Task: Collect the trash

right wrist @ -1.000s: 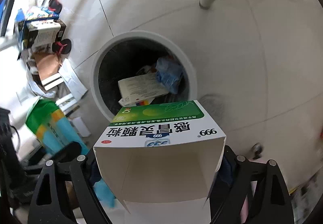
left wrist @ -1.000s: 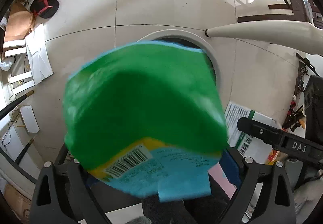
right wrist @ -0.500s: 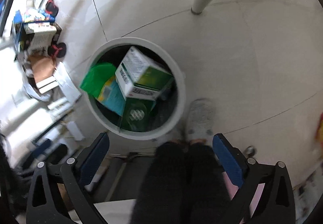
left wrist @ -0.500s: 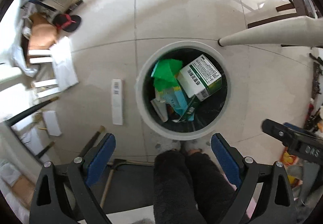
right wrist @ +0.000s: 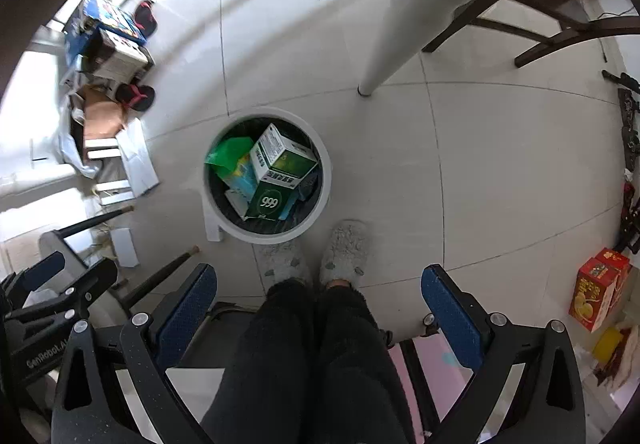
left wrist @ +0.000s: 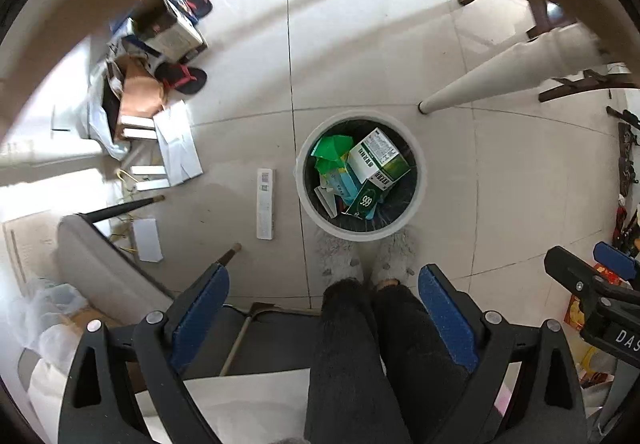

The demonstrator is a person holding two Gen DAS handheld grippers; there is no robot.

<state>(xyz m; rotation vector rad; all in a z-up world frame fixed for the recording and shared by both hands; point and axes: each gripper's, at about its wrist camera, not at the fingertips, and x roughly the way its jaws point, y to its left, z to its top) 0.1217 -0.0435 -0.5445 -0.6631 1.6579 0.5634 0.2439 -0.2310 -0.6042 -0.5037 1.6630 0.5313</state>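
We are looking straight down at a white trash bin (left wrist: 418,180) on the tiled floor (left wrist: 240,84), sitting just right of centre in the left wrist view and left of centre in the right wrist view. Inside it a green-and-white medicine box (left wrist: 378,160) is lying tilted on top of a dark green box marked 999 (left wrist: 366,200), with a green and blue packet (left wrist: 332,160) beside them toward the bin's left wall.

The left wrist view is showing us a long white remote-like strip (left wrist: 265,204) lying on the floor just left of the bin; in the right wrist view the bin is hiding nearly all of it. The right wrist view is giving us red and yellow cartons (right wrist: 598,288) at the right edge of the frame. Both views are showing grey slippers (right wrist: 344,252) touching the bin's lower edge and a white table leg (right wrist: 400,16) planted above and to the right of it.

We are holding the left hand-held gripper (left wrist: 324,300) spread wide, its blue pads (left wrist: 200,308) carrying nothing and touching nothing. The right hand-held gripper (right wrist: 320,300) is spread just as wide and is equally bare.
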